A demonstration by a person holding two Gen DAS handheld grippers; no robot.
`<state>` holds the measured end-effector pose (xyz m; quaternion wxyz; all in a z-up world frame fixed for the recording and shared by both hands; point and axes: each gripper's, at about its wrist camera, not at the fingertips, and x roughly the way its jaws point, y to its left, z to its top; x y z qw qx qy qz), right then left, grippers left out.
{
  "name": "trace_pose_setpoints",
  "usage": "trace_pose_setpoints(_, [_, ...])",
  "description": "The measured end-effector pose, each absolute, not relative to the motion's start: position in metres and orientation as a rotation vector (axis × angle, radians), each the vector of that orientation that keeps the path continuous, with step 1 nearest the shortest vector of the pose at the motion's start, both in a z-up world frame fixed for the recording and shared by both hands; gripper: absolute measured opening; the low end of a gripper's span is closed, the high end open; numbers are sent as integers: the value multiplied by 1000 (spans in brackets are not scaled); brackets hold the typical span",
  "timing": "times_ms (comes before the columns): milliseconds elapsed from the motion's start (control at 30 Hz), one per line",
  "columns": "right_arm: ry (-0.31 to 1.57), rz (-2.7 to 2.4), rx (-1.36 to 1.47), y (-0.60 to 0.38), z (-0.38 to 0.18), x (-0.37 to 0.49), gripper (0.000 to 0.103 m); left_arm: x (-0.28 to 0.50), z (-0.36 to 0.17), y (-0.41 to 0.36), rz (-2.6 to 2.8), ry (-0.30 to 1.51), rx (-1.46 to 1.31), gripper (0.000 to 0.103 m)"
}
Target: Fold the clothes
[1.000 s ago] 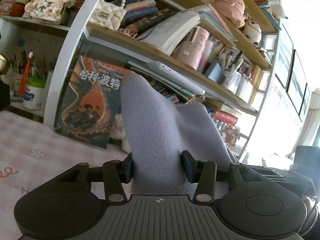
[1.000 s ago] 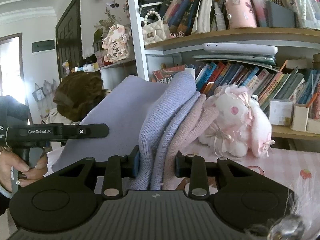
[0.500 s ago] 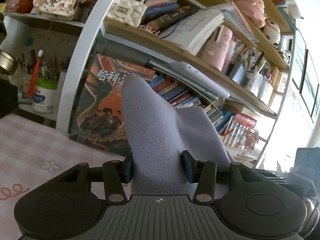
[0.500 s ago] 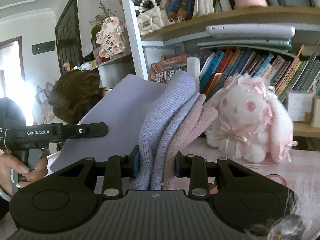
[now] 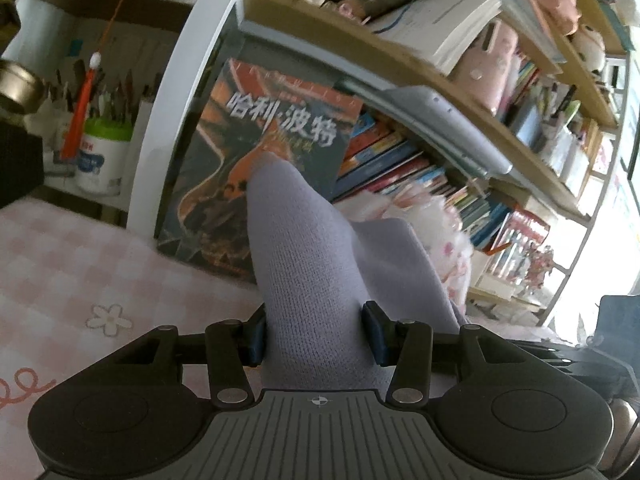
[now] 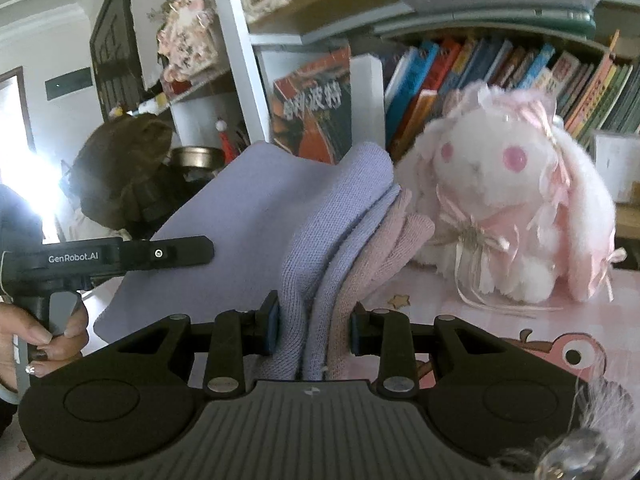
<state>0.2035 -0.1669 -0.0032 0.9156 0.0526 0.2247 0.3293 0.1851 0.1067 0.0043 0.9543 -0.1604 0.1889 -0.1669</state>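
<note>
I see the bookshelf filling the background, close behind the pink checked table. Held up above the table is the knit garment, lavender outside with a pink layer showing at its bunched folds. My left gripper has its fingers pinching a thick ribbed fold; my right gripper pinches several stacked layers the same way. A fluffy plush rabbit sits just right of the cloth, leaving little room there.
</note>
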Motion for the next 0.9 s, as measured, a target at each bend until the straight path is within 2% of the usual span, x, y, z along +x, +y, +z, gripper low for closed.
trace_pose_setpoints(233, [531, 670, 127, -163, -22, 220, 30, 201, -12, 109, -322, 452, -329, 47])
trace_pose_setpoints(433, [585, 661, 190, -167, -28, 229, 35, 209, -19, 117, -326, 521, -398, 50])
trace_pose_setpoints(533, [613, 648, 234, -170, -30, 233, 41, 211, -25, 120, -321, 534, -421, 53])
trace_pose_setpoints(633, [616, 630, 261, -173, -30, 233, 54, 213, -28, 123, -309, 541, -439, 57])
trace_pose_setpoints(700, [603, 612, 270, -174, -28, 230, 67, 211, -28, 124, -298, 534, -445, 57])
trace_pose_setpoints(800, [583, 585, 282, -175, -26, 225, 69, 203, -23, 125, -260, 489, -420, 58])
trace_pose_setpoints(900, [532, 571, 276, -175, -19, 213, 70, 184, -11, 126, -232, 360, -391, 62])
